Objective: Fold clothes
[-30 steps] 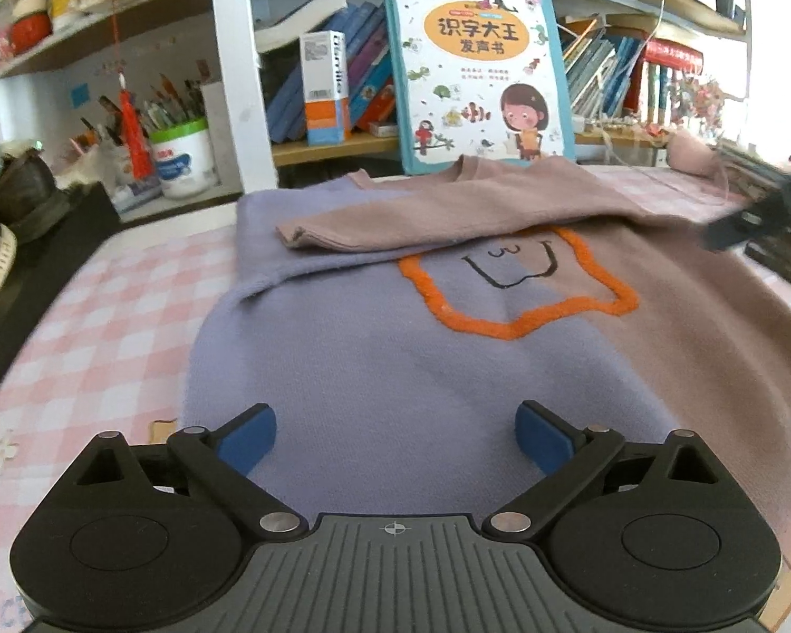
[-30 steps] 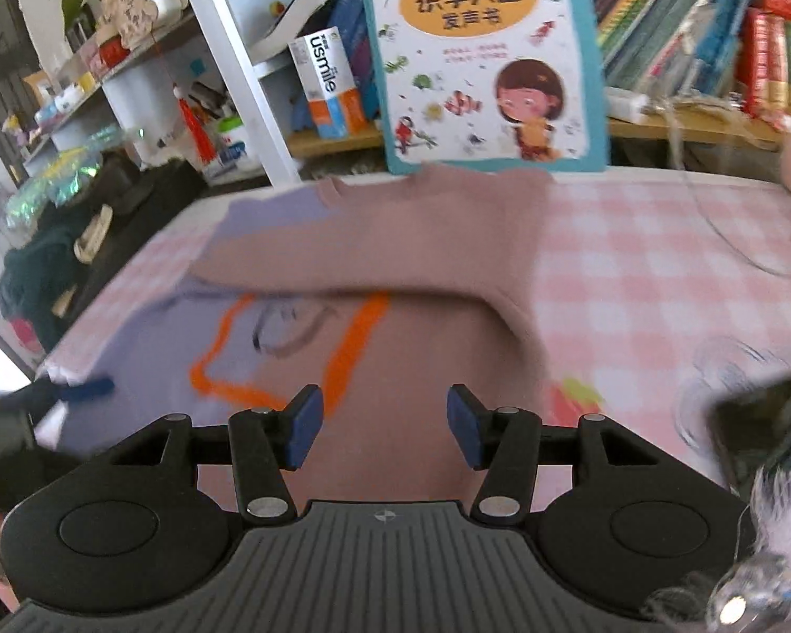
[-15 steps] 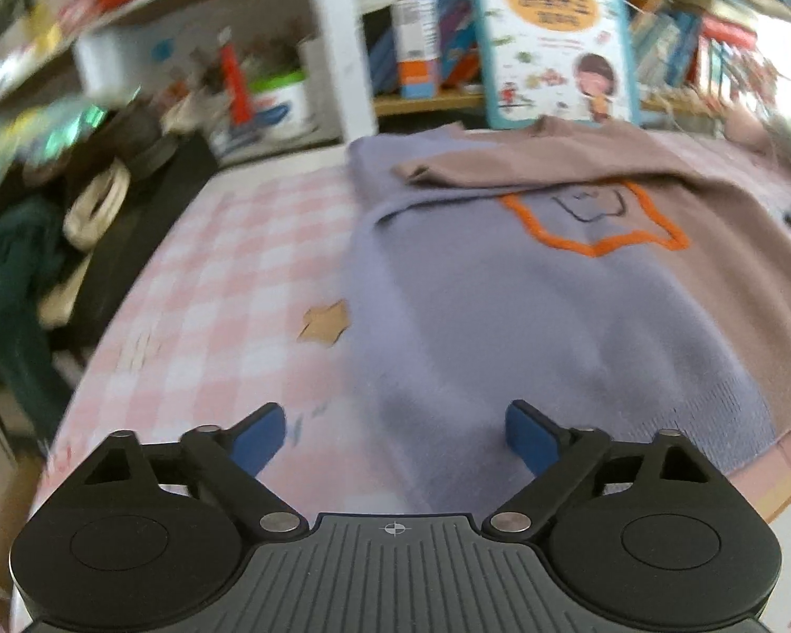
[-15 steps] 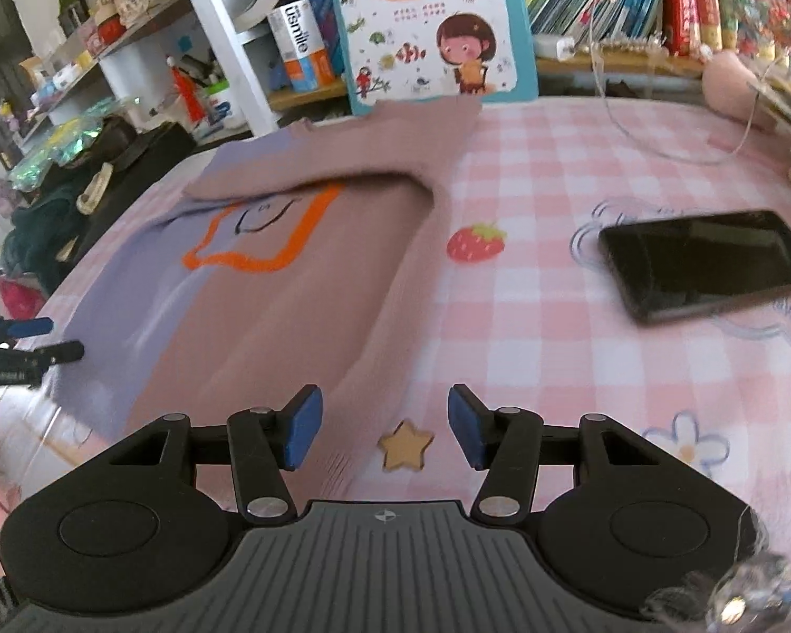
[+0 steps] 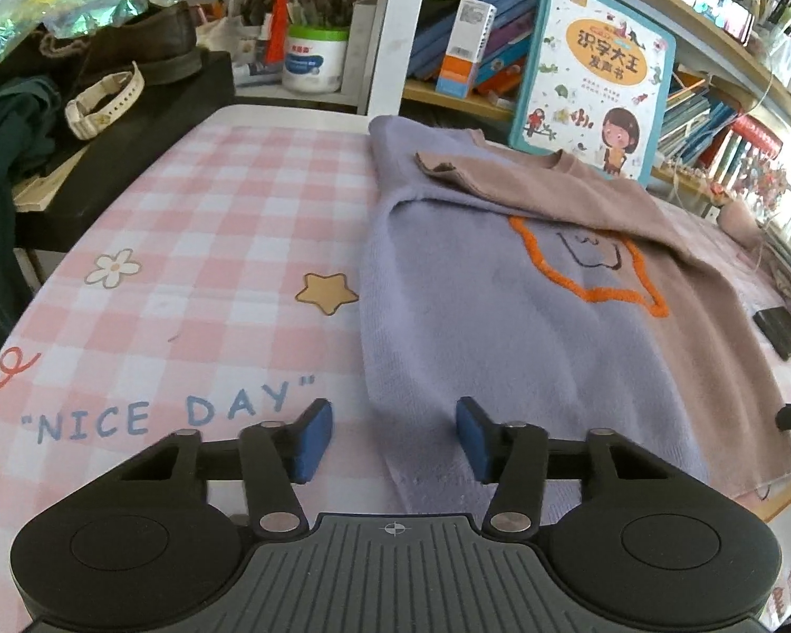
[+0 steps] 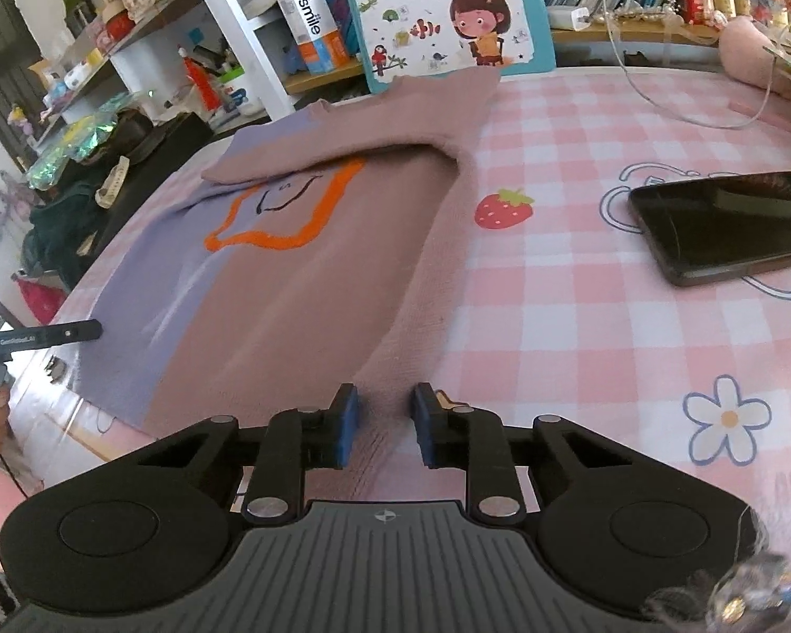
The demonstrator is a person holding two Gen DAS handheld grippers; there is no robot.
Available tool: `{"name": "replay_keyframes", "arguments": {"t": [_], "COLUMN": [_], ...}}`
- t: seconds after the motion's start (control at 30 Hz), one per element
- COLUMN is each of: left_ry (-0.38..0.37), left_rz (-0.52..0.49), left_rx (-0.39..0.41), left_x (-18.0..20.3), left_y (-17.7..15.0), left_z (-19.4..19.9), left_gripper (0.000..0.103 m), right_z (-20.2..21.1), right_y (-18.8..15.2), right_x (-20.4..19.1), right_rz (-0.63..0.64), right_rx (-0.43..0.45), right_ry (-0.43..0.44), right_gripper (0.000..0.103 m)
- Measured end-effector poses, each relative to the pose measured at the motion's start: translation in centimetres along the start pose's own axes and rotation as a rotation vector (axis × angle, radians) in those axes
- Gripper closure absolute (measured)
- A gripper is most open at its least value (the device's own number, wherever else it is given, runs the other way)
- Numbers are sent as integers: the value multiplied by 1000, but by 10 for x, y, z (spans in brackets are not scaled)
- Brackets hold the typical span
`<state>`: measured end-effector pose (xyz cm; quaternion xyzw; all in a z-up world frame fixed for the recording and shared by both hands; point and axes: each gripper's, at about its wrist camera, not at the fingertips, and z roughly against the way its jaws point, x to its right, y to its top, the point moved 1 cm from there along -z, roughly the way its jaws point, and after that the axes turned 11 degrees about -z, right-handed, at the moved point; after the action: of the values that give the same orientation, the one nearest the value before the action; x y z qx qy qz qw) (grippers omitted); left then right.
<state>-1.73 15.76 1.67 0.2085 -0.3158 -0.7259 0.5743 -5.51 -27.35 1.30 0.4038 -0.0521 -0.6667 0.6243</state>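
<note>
A lilac and brown sweater (image 5: 501,327) (image 6: 300,285) with an orange outline lies flat on the pink checked tablecloth (image 5: 211,242), one brown sleeve folded across its chest. My left gripper (image 5: 393,438) is open at the lilac hem corner, which lies between its blue pads (image 5: 311,440). My right gripper (image 6: 385,424) has its jaws drawn narrow around the brown hem corner, and bunched cloth fills the gap. The left gripper's tip (image 6: 37,335) and a hand show at the left edge of the right wrist view.
A black phone (image 6: 722,227) lies right of the sweater. A children's book (image 5: 590,79) stands against the shelves behind the table. A dark case with shoes and a watch (image 5: 105,100) sits at the far left. The table's near edge (image 5: 785,496) runs just under the hem.
Both grippers pulled back from over the sweater to its hem corners. Both pairs of jaws have narrowed, the right one onto the cloth.
</note>
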Motion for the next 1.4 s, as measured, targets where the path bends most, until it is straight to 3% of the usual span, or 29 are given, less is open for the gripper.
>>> {"name": "replay_keyframes", "arguments": {"t": [0.03,0.07,0.13,0.3,0.47,0.6,0.77,0.9,1.0,1.07,1.17,1.4], "left_ry": [-15,-20,-22,-44,-66,-66,-108,-109,-119,-129,-156,-226], "left_rz": [6,14,10,-33,19,62,119,100,88,86,121,116], "left_rx": [2,8,40,102,42,-4,-20,-5,10,14,8,1], "left_x": [0,0,3,13,2,-6,-13,-11,-9,-9,-13,-5], "left_y": [1,2,7,21,12,0,-8,-6,-5,-5,-6,-13], "left_z": [-1,-1,4,21,16,14,8,5,0,-2,-3,5], "left_gripper": [80,86,90,90,89,79,74,70,74,91,98,98], "right_z": [0,0,0,17,10,6,2,-1,-4,-6,-7,23], "right_y": [0,1,1,12,4,-1,-7,-8,-7,-7,-12,-23], "right_x": [-1,-1,-2,-12,-3,12,16,12,10,10,9,17], "right_rz": [0,1,1,12,-16,-90,-119,-120,-128,-128,-122,-139], "right_rx": [1,2,3,71,35,10,-16,-19,-21,-26,-18,19], "right_ry": [4,9,17,79,49,35,60,80,101,106,103,87], "right_gripper": [85,88,90,93,93,89,81,76,76,87,94,95]}}
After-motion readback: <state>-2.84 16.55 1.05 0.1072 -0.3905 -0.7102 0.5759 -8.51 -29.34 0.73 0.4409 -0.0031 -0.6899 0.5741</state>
